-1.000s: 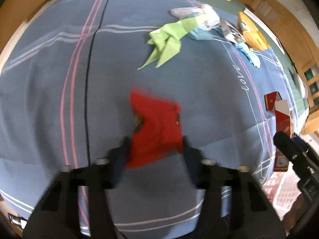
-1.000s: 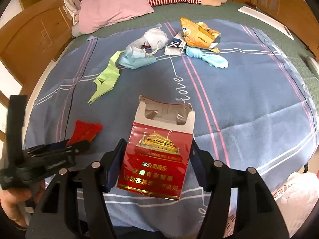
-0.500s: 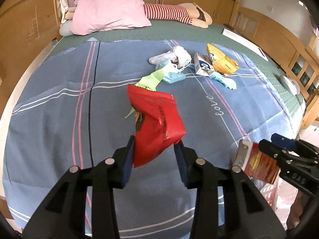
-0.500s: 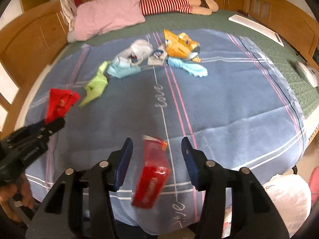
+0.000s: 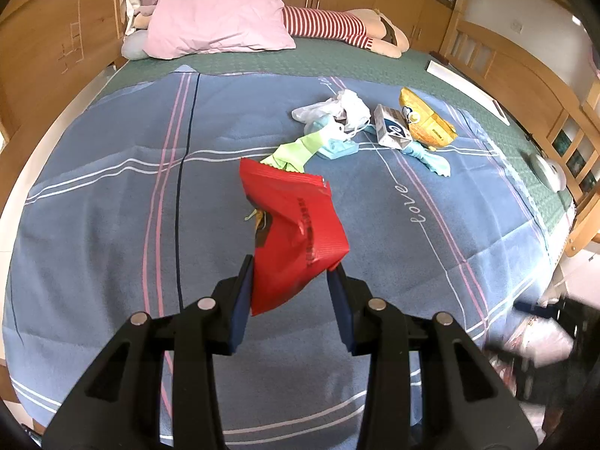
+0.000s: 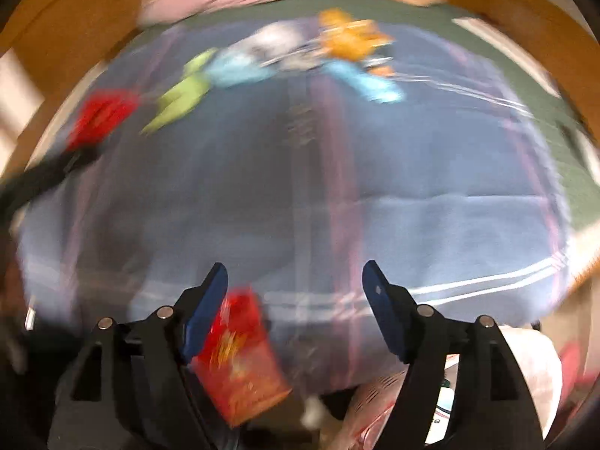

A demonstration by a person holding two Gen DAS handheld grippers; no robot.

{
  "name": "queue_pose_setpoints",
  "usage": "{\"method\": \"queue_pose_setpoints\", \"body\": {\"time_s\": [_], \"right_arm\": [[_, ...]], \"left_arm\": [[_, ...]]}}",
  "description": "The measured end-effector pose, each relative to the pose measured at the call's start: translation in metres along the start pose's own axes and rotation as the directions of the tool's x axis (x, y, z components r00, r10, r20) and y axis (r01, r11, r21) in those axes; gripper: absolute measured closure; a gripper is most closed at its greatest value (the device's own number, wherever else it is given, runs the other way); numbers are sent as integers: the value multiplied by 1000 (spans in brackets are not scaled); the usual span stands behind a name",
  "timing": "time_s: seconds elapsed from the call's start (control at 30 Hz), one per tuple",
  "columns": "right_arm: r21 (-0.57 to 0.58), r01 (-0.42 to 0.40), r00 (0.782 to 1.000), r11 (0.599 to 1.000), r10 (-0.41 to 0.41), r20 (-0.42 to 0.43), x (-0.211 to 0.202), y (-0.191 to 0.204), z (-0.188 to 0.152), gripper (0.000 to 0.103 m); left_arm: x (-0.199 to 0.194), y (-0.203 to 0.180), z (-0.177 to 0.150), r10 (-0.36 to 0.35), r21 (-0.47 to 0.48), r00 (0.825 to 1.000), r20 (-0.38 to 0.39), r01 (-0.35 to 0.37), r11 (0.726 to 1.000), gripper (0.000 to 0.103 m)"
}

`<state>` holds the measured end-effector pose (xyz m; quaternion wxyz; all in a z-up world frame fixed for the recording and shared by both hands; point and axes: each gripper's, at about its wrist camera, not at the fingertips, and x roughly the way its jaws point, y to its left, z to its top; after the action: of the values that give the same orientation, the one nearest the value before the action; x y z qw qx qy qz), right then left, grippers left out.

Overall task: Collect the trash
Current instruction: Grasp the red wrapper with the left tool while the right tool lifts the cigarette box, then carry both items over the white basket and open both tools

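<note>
The left gripper (image 5: pixel 290 281) pinches a crumpled red foil wrapper (image 5: pixel 294 232) between its blue-padded jaws, lifted clear above the blue striped blanket (image 5: pixel 112 206) that covers the bed. The wrapper stands up from the jaws, its torn zigzag edge uppermost.

The right gripper (image 6: pixel 294 292) has its jaws spread wide; they have just been opening. A red cigarette pack with gold print (image 6: pixel 240 360) sits low beside the left-hand pad, tilted and blurred. The other pad stands well apart from it, so nothing presses on the pack. Below it, past the blanket's near edge, lies a white plastic bag (image 6: pixel 525 367) with something pale and reddish inside. This whole view is smeared by motion.

Farther up the blanket, in the left wrist view, the rest of the litter lies in a loose cluster: a light green folded paper strip (image 5: pixel 296 152), a pale blue face mask (image 5: pixel 335 146) touching it, a crumpled white plastic bag (image 5: pixel 337 107) behind that, a small white and dark blue carton (image 5: pixel 390 127), a yellow snack bag (image 5: pixel 427 122) just beside the carton, and a light blue wrapper (image 5: pixel 431 159) in front of both.

Beyond the blanket, on the green bedspread (image 5: pixel 337 62), are a pink pillow (image 5: pixel 213 20) and a red-and-white striped plush toy (image 5: pixel 337 28). Wooden bed frame panels (image 5: pixel 56 48) enclose the sides.
</note>
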<state>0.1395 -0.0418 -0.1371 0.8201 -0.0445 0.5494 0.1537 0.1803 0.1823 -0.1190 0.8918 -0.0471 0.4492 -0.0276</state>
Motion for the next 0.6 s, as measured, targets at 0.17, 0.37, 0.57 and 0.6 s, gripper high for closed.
{"method": "queue_pose_setpoints", "body": {"time_s": [0.17, 0.37, 0.57, 0.6], "right_arm": [[-79, -41, 998, 996, 37, -49, 12, 22, -13, 29], [-33, -59, 991, 998, 54, -124, 52, 30, -7, 29], [22, -72, 997, 997, 72, -28, 36, 20, -2, 47], [29, -62, 998, 998, 62, 2, 28, 17, 0, 47]], "left_arm": [[1, -1, 1, -8, -2, 1000, -2, 8, 1000, 64], [1, 2, 1, -6, -4, 1000, -6, 5, 1000, 64], [-3, -4, 1, -21, 18, 1000, 12, 20, 1000, 64], [-5, -8, 1, -27, 30, 999, 19, 26, 999, 64]]}}
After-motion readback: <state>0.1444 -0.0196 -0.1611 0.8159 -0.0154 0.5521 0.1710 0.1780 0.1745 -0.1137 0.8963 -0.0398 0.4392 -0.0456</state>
